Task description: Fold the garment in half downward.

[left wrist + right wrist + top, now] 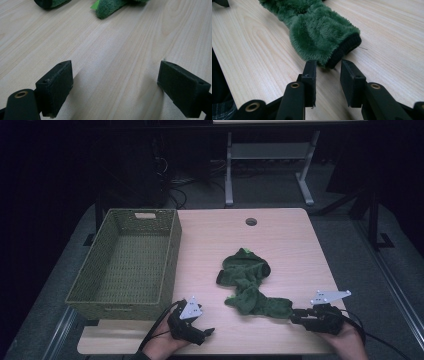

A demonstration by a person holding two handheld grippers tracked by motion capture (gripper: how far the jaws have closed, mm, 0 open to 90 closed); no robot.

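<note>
Green fleece garment (pixel 248 282) lies on the table (pixel 295 245), its dark-cuffed sleeve end (pixel 344 51) just ahead of the right gripper (pixel 328 75), whose jaws stand narrowly apart with the cuff at their tips but not between the pads. Left gripper (pixel 115 85) rests wide open on bare wood, garment well ahead of it. Best next: slide right jaws around the cuff, pinch above the ribbing, lift toward the woven basket (pixel 172 245) beyond the left gripper.

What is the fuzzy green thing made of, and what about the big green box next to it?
The green garment looks like soft plush or fleece: its pile is thick and fuzzy, with a darker ribbed knit cuff at the end near the right gripper. The basket looks woven, perhaps from paper cord or dyed straw: its walls show a matte, regular weave. The table looks like pale wood or laminate with printed grain.
</note>
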